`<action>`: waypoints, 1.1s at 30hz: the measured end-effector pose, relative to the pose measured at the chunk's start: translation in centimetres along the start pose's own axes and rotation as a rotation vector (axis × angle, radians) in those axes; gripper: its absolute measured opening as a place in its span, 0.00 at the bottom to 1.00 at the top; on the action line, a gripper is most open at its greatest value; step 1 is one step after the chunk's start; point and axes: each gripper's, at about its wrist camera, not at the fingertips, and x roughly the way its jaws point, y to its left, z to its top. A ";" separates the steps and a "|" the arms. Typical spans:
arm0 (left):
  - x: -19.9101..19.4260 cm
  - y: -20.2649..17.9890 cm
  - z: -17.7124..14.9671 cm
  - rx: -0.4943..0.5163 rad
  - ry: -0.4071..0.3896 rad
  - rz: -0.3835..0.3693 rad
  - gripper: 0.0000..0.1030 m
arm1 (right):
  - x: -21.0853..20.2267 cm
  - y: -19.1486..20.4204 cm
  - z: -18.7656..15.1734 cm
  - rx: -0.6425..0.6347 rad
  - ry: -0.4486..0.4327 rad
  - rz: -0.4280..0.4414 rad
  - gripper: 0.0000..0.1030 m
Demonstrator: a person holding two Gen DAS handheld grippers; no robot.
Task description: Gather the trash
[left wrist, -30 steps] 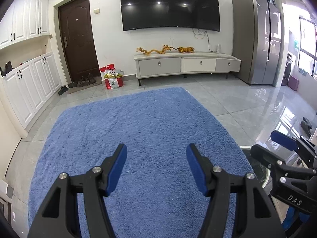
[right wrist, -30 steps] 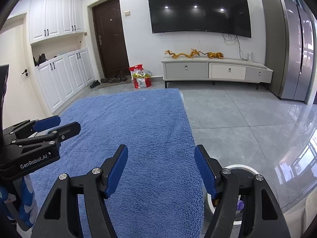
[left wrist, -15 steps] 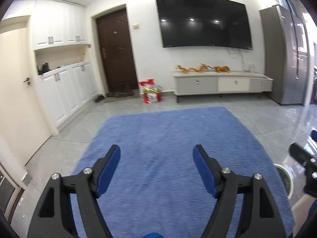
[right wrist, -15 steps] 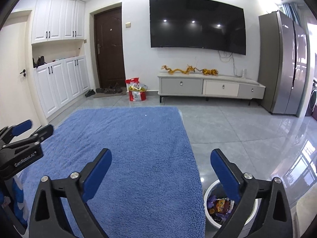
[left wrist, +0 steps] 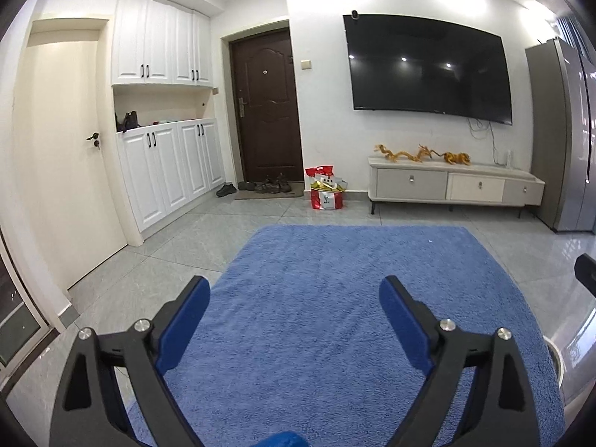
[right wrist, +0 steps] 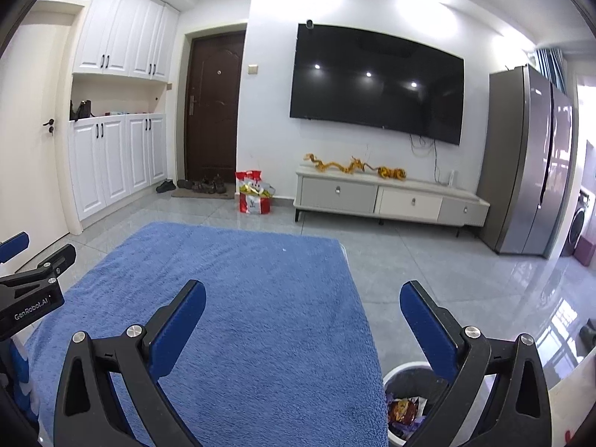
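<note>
Left wrist view, left tongs [left wrist: 294,298]: jaws spreading apart, nothing between the blue pads [left wrist: 182,329].
Left wrist view, below the tongs: blue rug [left wrist: 357,279] on a grey tiled floor [left wrist: 193,238].
Left wrist view, far wall: dark television [left wrist: 428,70] above a low cabinet [left wrist: 452,184]; red bag [left wrist: 326,193] on the floor beside a brown door [left wrist: 266,108].
Right wrist view, right tongs [right wrist: 303,301]: jaws parting, wide, holding nothing.
Right wrist view, trash: crumpled wrappers [right wrist: 404,409] lie inside a white bin [right wrist: 402,370], on the tiles just beside the rug's right edge, partly hidden by the right finger.
Right wrist view, left edge: the left tongs [right wrist: 26,257], over the rug, jaws apart.
</note>
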 end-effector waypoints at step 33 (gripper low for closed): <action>7.5 0.0 -1.9 -0.014 0.128 -0.041 0.90 | 7.8 -0.7 -0.4 0.029 0.093 -0.023 0.99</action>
